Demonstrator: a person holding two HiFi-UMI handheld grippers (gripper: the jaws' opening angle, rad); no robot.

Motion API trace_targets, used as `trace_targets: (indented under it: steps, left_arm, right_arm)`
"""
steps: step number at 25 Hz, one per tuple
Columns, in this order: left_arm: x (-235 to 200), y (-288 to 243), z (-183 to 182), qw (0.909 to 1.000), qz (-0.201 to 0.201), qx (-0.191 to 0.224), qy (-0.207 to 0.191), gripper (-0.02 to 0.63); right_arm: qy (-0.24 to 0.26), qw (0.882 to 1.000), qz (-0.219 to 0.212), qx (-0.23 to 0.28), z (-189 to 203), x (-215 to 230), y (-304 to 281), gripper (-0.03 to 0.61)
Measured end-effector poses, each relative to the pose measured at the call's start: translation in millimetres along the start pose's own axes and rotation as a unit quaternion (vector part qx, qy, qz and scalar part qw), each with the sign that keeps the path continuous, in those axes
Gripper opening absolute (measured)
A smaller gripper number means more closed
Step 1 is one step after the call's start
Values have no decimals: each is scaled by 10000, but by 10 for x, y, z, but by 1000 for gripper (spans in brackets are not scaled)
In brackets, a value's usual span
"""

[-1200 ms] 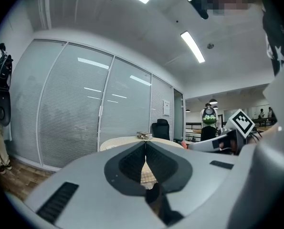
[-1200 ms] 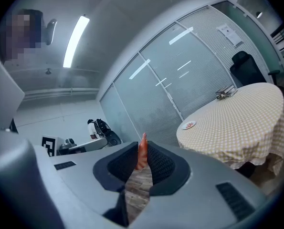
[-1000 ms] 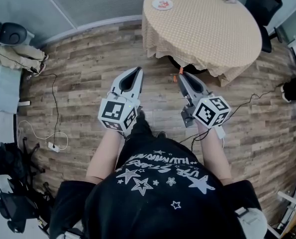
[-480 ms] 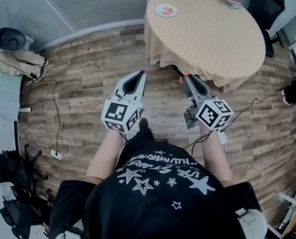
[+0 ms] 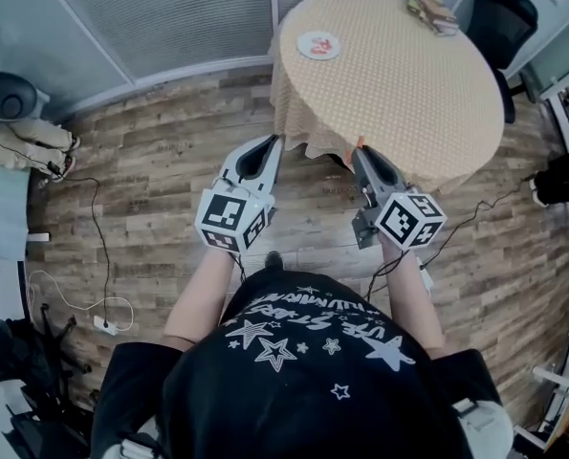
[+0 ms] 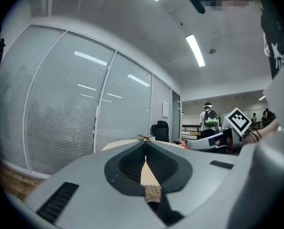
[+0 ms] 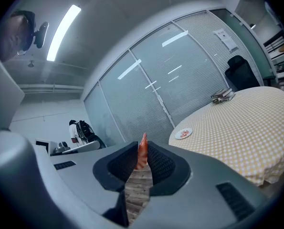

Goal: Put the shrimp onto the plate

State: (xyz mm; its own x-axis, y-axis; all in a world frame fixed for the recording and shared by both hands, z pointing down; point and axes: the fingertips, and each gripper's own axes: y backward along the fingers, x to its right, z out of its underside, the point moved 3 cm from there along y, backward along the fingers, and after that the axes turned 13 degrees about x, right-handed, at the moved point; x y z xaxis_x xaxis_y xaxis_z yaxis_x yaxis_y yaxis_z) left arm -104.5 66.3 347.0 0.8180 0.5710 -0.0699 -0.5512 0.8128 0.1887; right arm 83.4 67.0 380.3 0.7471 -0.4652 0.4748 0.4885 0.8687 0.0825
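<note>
Orange and slim, the shrimp (image 7: pixel 142 152) stands pinched between the tips of the right gripper (image 7: pixel 142 147), its pointed end sticking up past the jaws; in the head view it shows only as a small orange speck at that gripper's tip. The left gripper (image 6: pixel 145 143) has its jaws together at the tips with nothing caught between them; only checked cloth shows through the slit lower down. Both tools are held out in front of the person, side by side and apart, over the wood-plank floor (image 5: pixel 160 161), tips pointing toward the round table (image 5: pixel 408 94). The right one's tip reaches just to the hanging cloth at the table's near edge; the left one's tip is just short of the near-left edge. A beige checked cloth covers the table. The plate (image 5: pixel 317 44), small and white, lies close to the table's far-left edge, well apart from both grippers, and bears something red-orange too small to make out. A short stack of books (image 5: pixel 431 10) lies at the far-right edge. A black chair (image 5: pixel 499 12) stands behind the table on that side. Glass walls with blinds (image 5: pixel 169 12) run behind the table. In both gripper views a person with a backpack (image 6: pixel 209 118) stands far off in the room
</note>
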Motion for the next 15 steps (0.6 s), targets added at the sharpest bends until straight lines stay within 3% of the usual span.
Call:
trace_targets:
  steps: [15]
  left_arm:
    - [-691,-184,116,9991,341,-157,189,9]
  right_arm:
    - [-26,9981,608,51,191,-39,-475,71]
